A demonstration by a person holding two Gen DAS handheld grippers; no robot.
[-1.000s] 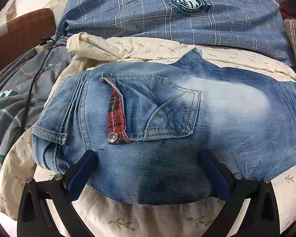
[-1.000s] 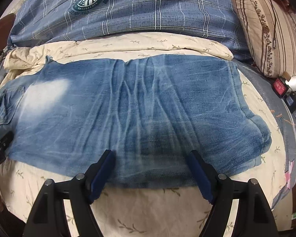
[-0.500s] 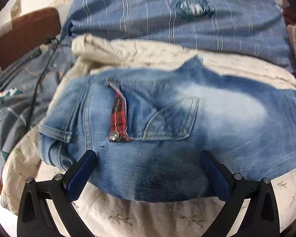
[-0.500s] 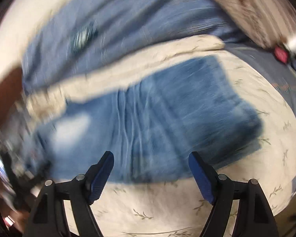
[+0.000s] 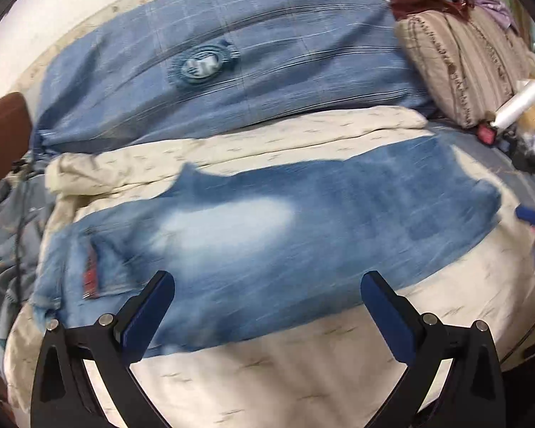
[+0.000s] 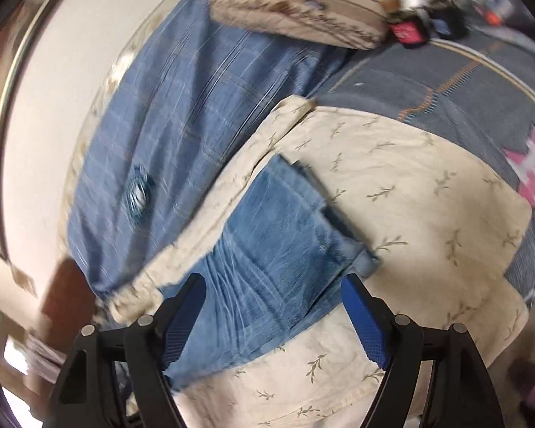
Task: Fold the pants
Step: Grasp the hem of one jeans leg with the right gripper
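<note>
The blue jeans [image 5: 303, 221] lie flat, folded lengthwise, on a cream leaf-print sheet [image 5: 303, 363]. The waist and a red plaid pocket trim [image 5: 91, 271] are at the left, the leg ends at the right. My left gripper [image 5: 267, 285] is open and empty, hovering over the near edge below the pocket. A blue pad of the right gripper [image 5: 533, 215] shows just past the leg ends. In the tilted right wrist view, the right gripper [image 6: 274, 306] is open over the jeans [image 6: 274, 228] near the hems [image 6: 342, 239], holding nothing.
A blue plaid duvet [image 5: 232, 57] lies behind the jeans, with a striped beige pillow [image 5: 460, 57] to its right. A white roll [image 5: 517, 107] and small clutter sit at the far right. A grey quilt [image 5: 3, 235] with a cable and a brown headboard [image 5: 0, 132] are at the left.
Both grippers drew back and rose from the jeans' near edge. The left view swung right to take in the whole pants. The right gripper rolled sharply and shifted toward the hems. Both stayed open.
</note>
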